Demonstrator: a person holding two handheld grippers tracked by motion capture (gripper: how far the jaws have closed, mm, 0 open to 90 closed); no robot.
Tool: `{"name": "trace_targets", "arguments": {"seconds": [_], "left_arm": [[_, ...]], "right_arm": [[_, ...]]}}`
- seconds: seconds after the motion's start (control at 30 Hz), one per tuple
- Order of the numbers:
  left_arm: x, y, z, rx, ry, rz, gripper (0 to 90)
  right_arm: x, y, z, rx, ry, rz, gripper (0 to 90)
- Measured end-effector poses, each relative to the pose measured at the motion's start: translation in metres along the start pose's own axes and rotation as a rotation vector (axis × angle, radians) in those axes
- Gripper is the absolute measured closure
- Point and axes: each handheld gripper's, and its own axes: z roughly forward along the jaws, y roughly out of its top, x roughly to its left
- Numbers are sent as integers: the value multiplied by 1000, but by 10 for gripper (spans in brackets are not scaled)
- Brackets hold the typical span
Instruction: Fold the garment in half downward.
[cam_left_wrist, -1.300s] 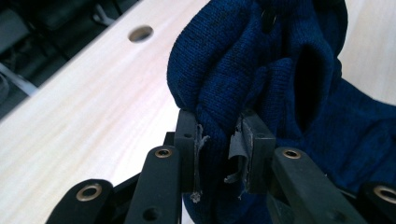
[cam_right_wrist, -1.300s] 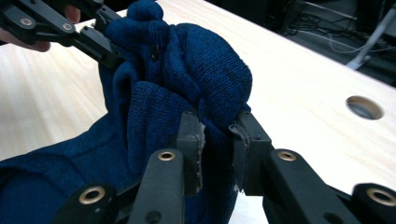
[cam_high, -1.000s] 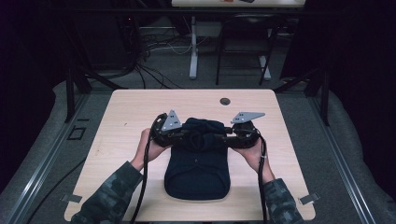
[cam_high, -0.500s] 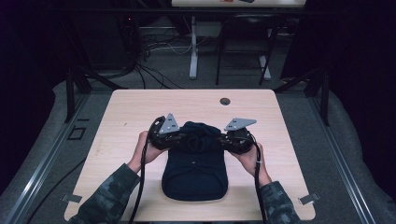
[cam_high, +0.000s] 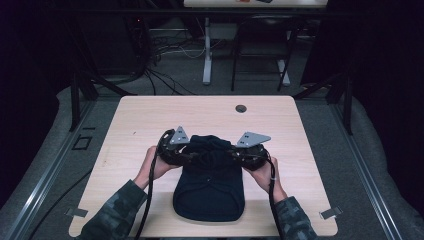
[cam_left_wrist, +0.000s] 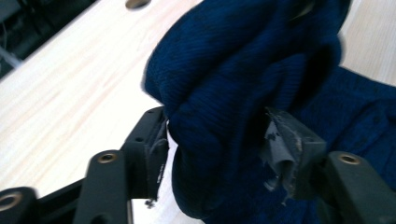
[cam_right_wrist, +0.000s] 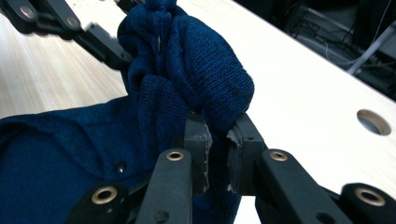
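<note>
Currently the garment lies at the table's 6 o'clock, far edge pinched by left gripper and right gripper. Both pinches are best held level while folding toward 6 o'clock.

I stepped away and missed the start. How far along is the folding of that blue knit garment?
Done: the near part of the blue knit garment lies flat in a compact block on the table. In hand: the left gripper and right gripper each pinch its bunched far edge, lifted off the wood. Left: laying that edge down and releasing; it isn't a finished fold yet.
</note>
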Motion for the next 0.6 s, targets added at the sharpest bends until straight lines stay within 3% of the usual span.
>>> {"name": "trace_targets", "arguments": {"seconds": [0.07, 0.17, 0.2, 0.27, 0.43, 0.57, 0.6], "left_arm": [[1, -1, 3, 5, -8, -23, 398], [1, -2, 5, 3, -12, -14, 450], [0, -3, 5, 3, -7, 1, 580], [-3, -2, 3, -6, -10, 27, 673], [-17, 3, -3, -34, 46, 130, 736], [-22, 6, -5, -46, 71, 166, 745], [-23, 7, -5, -45, 76, 181, 750]], "right_arm": [[0, 0, -1, -10, 2, -4, 795], [0, 0, -2, -18, 2, -5, 795], [-1, -1, -4, -20, 1, -11, 794], [-2, -2, -6, -23, 13, -6, 791], [-2, -7, -13, -16, 28, -15, 776], [-2, -11, -17, -6, 42, -2, 737], [-2, -16, -17, 10, 65, 10, 725]]}}
